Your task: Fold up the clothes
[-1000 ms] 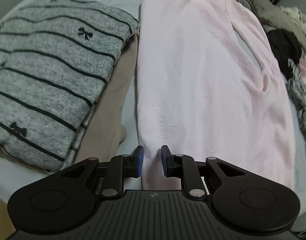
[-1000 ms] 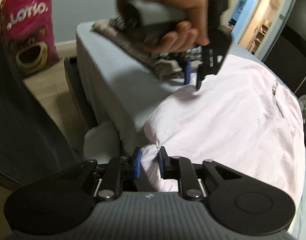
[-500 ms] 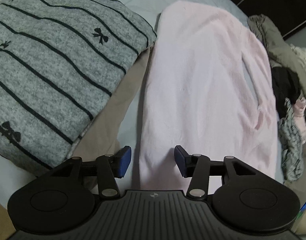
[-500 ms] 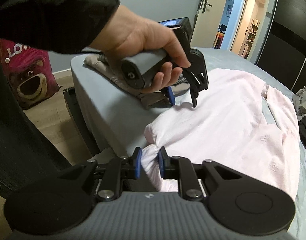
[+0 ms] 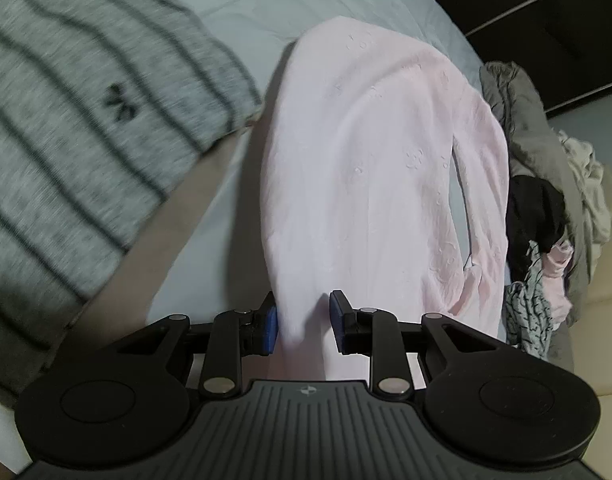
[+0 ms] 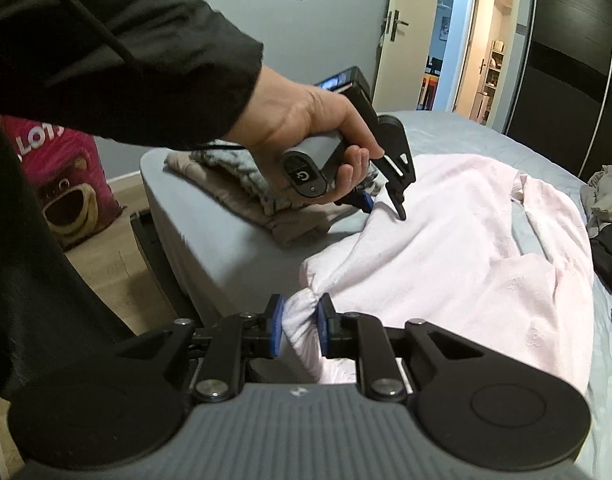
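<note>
A pale pink garment (image 5: 365, 160) lies lengthwise on the grey-blue bed sheet (image 5: 306, 0). My left gripper (image 5: 302, 320) has its jaws closing, with a fold of the pink cloth between the blue pads. In the right wrist view that gripper (image 6: 383, 206), held in a person's hand (image 6: 298, 120), pulls the pink garment (image 6: 445, 240) up into a small peak. My right gripper (image 6: 300, 320) is shut on a bunched corner of the same garment at the near edge of the bed.
A folded grey striped sweater (image 5: 86, 100) lies on beige cloth to the left; the same stack (image 6: 246, 188) sits behind the hand. A heap of unfolded clothes (image 5: 545, 200) lies to the right. A pink bear bag (image 6: 66, 184) stands on the floor, with dark wardrobe doors (image 6: 577, 60) beyond.
My left gripper opened wide over the pink garment's edge, then narrowed on a fold of it, which now rises in a peak. My right gripper has lifted with the bunched corner still held.
</note>
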Demonstrator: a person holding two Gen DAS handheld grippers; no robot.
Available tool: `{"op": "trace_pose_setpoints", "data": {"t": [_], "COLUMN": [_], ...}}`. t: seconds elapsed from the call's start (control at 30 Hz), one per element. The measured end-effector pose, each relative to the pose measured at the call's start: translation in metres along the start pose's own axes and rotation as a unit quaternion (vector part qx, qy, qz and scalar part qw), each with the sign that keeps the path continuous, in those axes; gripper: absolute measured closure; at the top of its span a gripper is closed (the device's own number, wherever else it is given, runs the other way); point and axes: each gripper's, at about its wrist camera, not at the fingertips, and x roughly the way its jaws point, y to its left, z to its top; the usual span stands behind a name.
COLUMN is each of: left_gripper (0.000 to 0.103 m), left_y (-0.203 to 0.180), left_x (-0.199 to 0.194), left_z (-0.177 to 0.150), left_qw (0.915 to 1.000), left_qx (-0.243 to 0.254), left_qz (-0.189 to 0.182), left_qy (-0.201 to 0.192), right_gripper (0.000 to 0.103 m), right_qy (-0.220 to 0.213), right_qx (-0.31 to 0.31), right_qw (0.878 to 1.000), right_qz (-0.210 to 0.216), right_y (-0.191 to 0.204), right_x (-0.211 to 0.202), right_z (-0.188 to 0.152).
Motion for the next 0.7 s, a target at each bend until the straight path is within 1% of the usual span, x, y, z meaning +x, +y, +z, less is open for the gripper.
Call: {"op": "trace_pose_setpoints", "data": {"t": [0.03,0.07,0.13,0.2,0.3,0.33,0.43,0.5,0.7], "left_gripper": [0.095,0.101,0.103,0.103,0.103,0.103,0.103,0.103,0.103], "left_y": [-0.007,-0.015,-0.033,-0.05,-0.082,-0.094,-0.132,-0.159,-0.23], "left_x": [0.001,0.003,0.004,0.005,0.004,0.005,0.01,0.017,0.051], "left_z": [0.003,0.002,0.002,0.001,-0.005,-0.006,-0.009,-0.012,-0.03], "left_qw": [0.9999,0.9996,0.9985,0.9967,0.9908,0.9886,0.9829,0.9789,0.9672], "left_qx": [0.011,0.022,0.048,0.072,0.124,0.14,0.179,0.201,0.254], "left_qz": [0.009,0.017,0.029,0.035,0.048,0.047,0.032,0.024,0.014], "left_qy": [0.005,0.006,-0.001,-0.009,-0.028,-0.032,-0.03,-0.024,0.0], "right_gripper": [0.083,0.083,0.083,0.083,0.083,0.083,0.083,0.083,0.083], "right_qy": [-0.001,-0.002,0.001,0.005,0.009,0.009,0.009,0.009,0.011], "right_qx": [0.004,0.007,0.018,0.034,0.066,0.082,0.157,0.194,0.268], "right_qw": [1.0,1.0,1.0,0.999,0.998,0.997,0.987,0.981,0.963], "right_qz": [0.0,0.001,0.002,0.003,0.003,0.005,0.021,0.022,-0.003], "right_y": [-0.003,-0.007,-0.015,-0.026,-0.044,-0.051,-0.075,-0.093,-0.141], "right_x": [-0.003,-0.006,-0.011,-0.014,-0.017,-0.017,-0.022,-0.025,-0.045], "right_z": [0.001,0.003,0.004,0.004,0.003,0.003,0.0,-0.004,-0.022]}}
